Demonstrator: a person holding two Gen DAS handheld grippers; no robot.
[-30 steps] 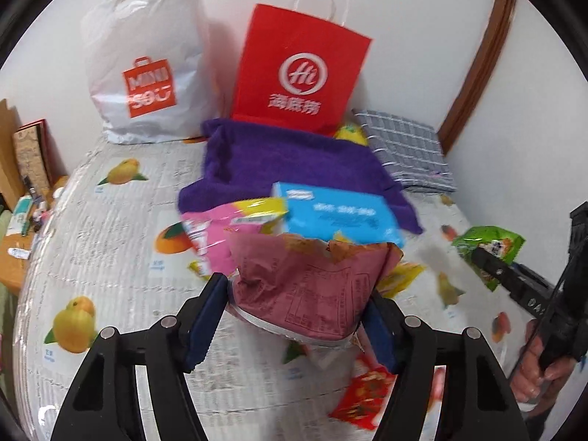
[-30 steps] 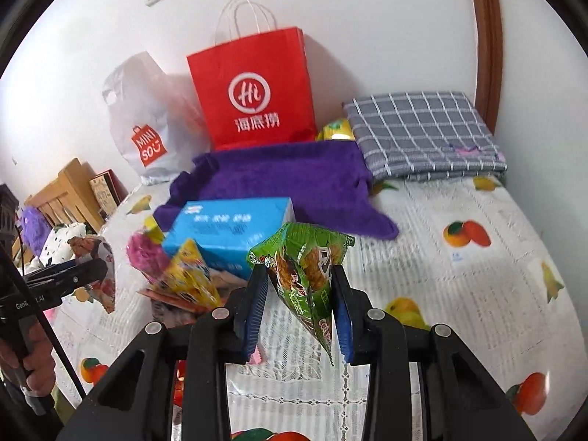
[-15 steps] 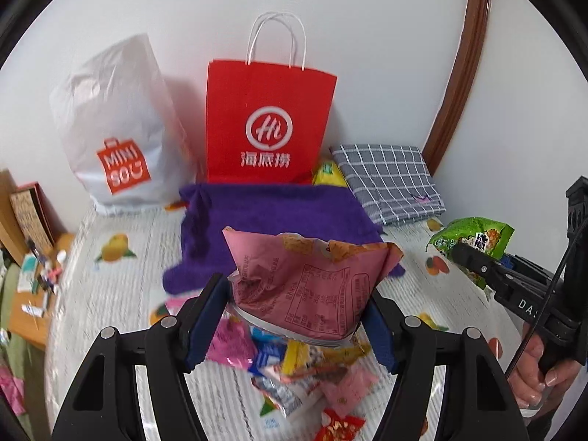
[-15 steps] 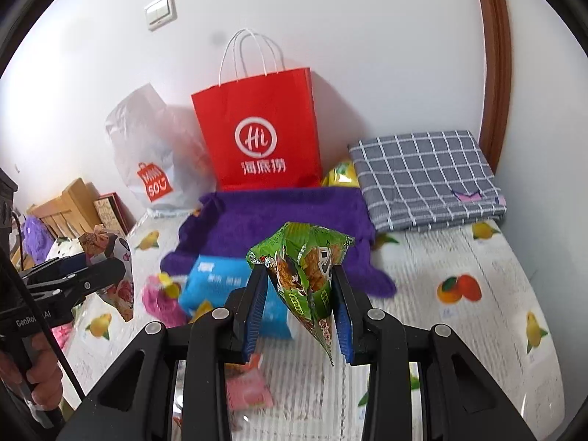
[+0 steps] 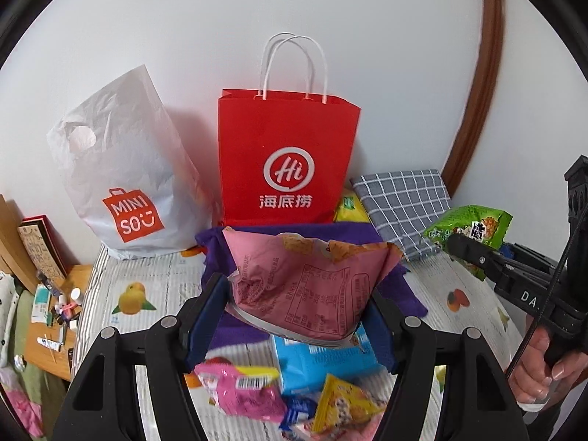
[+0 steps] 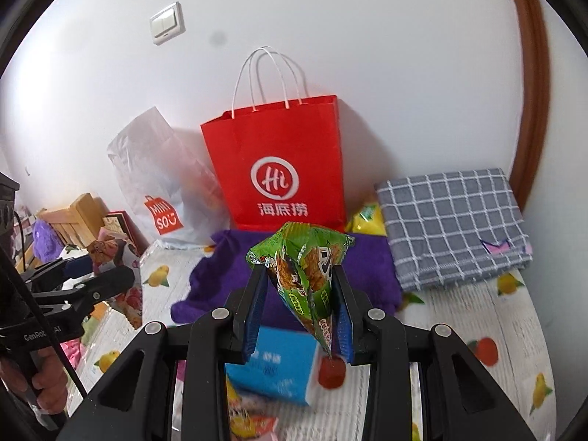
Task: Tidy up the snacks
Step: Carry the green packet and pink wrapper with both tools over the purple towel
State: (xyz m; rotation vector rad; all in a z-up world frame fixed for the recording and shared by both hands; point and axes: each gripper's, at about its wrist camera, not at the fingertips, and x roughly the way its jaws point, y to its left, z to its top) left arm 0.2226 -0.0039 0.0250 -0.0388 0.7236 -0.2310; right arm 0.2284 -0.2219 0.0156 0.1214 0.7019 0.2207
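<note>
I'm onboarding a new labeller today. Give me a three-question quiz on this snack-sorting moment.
1. True or false: the left gripper is empty.
2. The right gripper grips: A) the blue box B) the green snack bag C) the purple cloth.
3. Fill in: the red paper bag stands against the ____.

Key: 1 false, it grips the pink snack bag; 2 B; 3 wall.

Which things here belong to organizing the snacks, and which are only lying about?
Belong: pink snack bag in left gripper, green snack bag in right gripper, red paper bag.
Lying about: checked cushion, purple towel, light switch.
</note>
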